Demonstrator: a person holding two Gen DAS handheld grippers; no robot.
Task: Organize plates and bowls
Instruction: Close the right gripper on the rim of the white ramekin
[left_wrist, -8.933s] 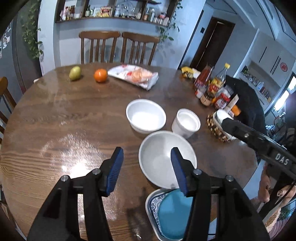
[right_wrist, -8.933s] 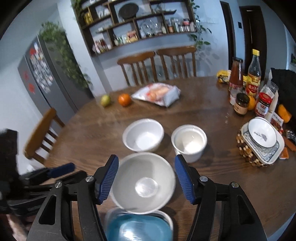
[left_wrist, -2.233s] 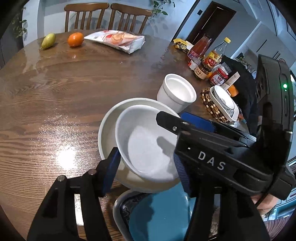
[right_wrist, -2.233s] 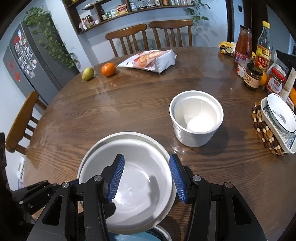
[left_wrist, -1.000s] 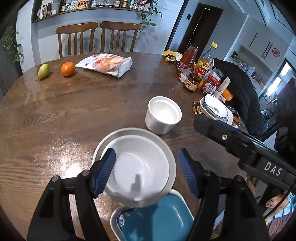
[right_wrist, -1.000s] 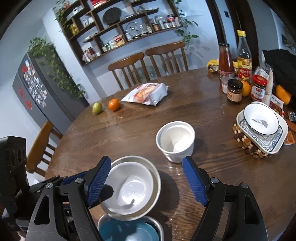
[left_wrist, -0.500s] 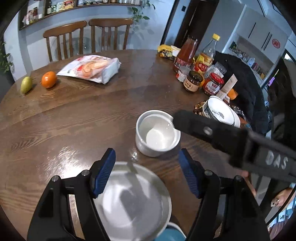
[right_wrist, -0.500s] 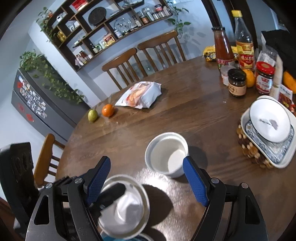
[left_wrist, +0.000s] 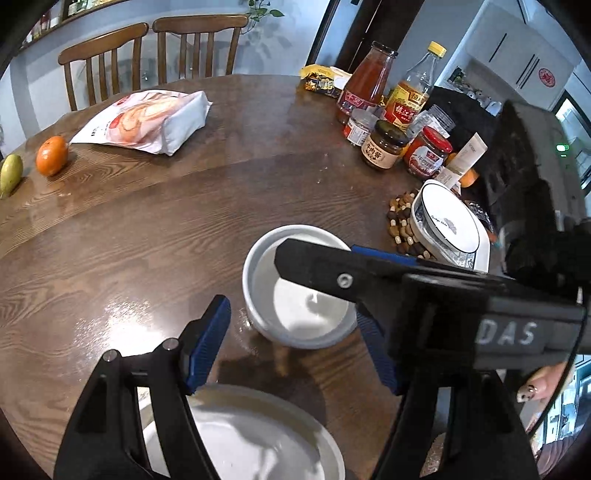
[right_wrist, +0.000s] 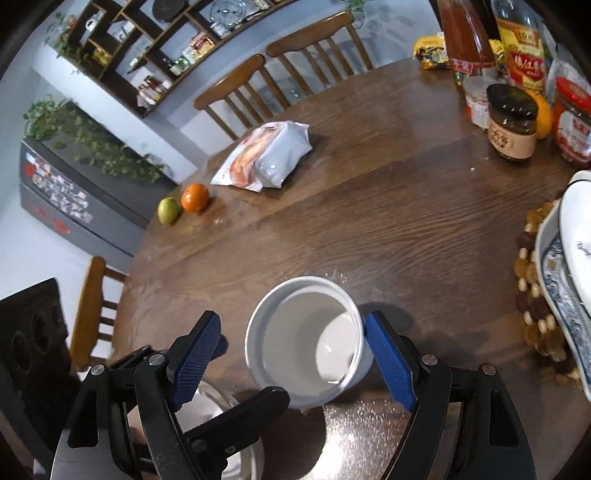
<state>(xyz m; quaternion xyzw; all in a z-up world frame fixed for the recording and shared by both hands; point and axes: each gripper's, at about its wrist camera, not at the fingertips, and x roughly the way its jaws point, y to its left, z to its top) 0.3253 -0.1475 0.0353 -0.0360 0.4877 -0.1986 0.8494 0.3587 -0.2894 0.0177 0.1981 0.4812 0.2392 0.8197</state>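
Observation:
A deep white bowl (right_wrist: 306, 339) stands on the round wooden table (right_wrist: 388, 221). My right gripper (right_wrist: 291, 360) is open, with a blue pad on each side of the bowl; the right pad is close to the rim and the left pad stands clear of it. My left gripper (left_wrist: 291, 347) is open too, just short of the same bowl (left_wrist: 295, 291). One of the right gripper's fingers (left_wrist: 332, 273) crosses over the bowl in the left wrist view. Two nested white bowls (left_wrist: 251, 439) sit under the left gripper. A small white bowl on a patterned plate (left_wrist: 447, 221) rests on a bead trivet at the right.
Bottles and jars (left_wrist: 388, 110) crowd the far right of the table. A snack bag (left_wrist: 147, 122), an orange (left_wrist: 51, 155) and a pear (left_wrist: 11, 173) lie at the far left. Two chairs (left_wrist: 147, 55) stand behind. A person's hand (left_wrist: 535, 387) shows at the lower right.
Both grippers have moved forward and down, away from the nested bowls toward the deep white bowl. The right gripper's pads now flank that bowl, and its finger lies across it in the left view.

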